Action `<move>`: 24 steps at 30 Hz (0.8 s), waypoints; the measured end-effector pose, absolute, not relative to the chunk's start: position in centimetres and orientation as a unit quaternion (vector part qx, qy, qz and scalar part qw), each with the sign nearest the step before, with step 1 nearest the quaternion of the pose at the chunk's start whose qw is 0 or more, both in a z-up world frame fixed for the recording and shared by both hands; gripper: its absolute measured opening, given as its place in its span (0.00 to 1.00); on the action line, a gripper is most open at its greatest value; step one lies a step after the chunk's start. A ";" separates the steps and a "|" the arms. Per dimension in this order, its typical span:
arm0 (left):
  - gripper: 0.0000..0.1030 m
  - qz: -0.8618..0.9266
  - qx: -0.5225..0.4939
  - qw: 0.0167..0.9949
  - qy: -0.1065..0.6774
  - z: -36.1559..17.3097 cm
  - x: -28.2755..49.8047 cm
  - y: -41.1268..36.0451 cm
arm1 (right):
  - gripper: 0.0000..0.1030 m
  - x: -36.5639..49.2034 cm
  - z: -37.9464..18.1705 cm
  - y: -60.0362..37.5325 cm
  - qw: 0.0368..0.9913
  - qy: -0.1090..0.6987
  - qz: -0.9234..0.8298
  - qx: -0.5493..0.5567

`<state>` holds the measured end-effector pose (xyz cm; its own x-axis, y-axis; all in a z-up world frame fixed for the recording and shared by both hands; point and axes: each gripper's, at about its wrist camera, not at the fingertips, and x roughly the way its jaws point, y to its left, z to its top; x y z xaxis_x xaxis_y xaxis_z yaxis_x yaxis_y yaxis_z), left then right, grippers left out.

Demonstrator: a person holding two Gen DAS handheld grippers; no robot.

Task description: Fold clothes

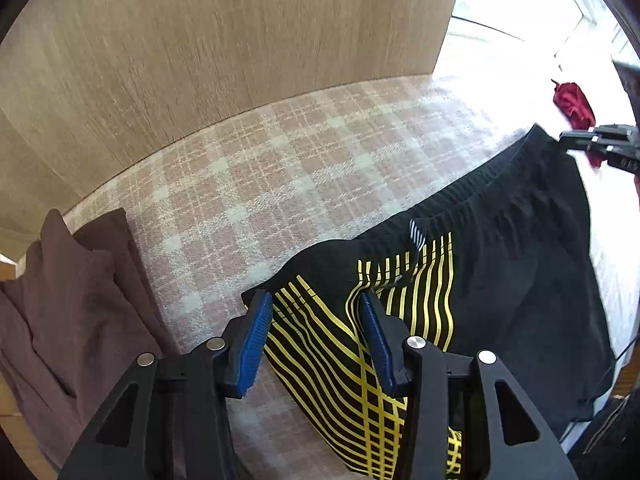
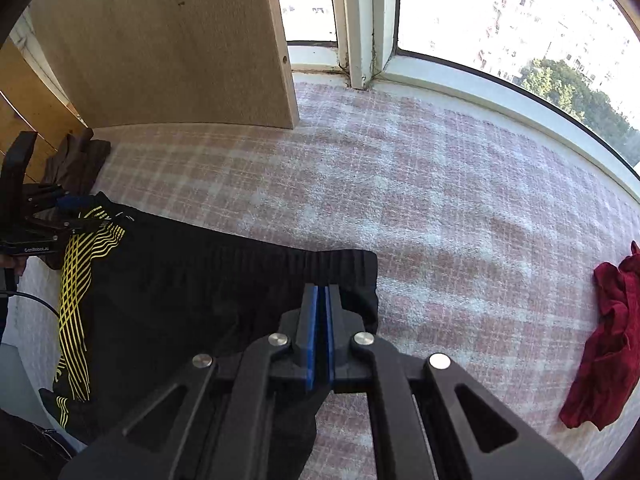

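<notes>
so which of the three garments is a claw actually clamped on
The black shorts with yellow stripes: the right claw pinches their waistband. The brown garment and red garment lie untouched.

A home, high in an apartment block: a plaid pink blanket (image 2: 440, 184) covers a bed set against a bay window (image 2: 500, 20) overlooking tower blocks and trees, beside a wooden wardrobe panel (image 2: 160, 48), with clothes lying about.

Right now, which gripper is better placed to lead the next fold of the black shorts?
Right. The right gripper is shut on the black shorts at the waistband corner; the left gripper stands open over the yellow-striped side.
</notes>
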<state>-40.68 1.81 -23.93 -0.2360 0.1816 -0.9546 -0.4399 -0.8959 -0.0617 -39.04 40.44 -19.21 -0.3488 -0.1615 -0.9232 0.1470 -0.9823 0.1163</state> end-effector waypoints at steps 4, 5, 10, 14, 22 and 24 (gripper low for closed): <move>0.04 0.790 -0.577 0.202 0.039 -22.9 -40.3 -1.6 | 0.42 -38.7 -18.4 39.9 0.087 0.025 -0.833 0.546; 0.04 0.790 -0.579 0.202 0.021 -22.7 -40.1 -2.8 | 0.42 -38.7 -18.2 40.1 0.086 0.029 -0.834 0.544; 0.02 0.786 -0.592 0.177 -0.034 -23.3 -38.9 -8.1 | 0.45 -39.5 -18.5 40.8 0.102 0.019 -0.829 0.550; 0.02 0.785 -0.594 0.174 -0.020 -23.5 -38.1 -8.4 | 0.45 -41.0 -19.9 40.1 0.143 -0.009 -0.815 0.561; 0.03 0.780 -0.599 0.182 0.019 -24.1 -38.3 -6.1 | 0.45 -42.7 -22.6 39.3 0.149 -0.054 -0.780 0.606; 0.05 0.781 -0.597 0.183 0.011 -23.9 -38.2 -6.3 | 0.44 -42.7 -23.1 39.0 0.156 -0.063 -0.775 0.610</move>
<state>-38.20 -6.29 -23.87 -0.2190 0.2727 -0.9369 -0.3001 -0.9324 -0.2013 -42.72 38.99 -23.08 -0.2077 -0.3186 -0.9248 0.1652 -0.9433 0.2879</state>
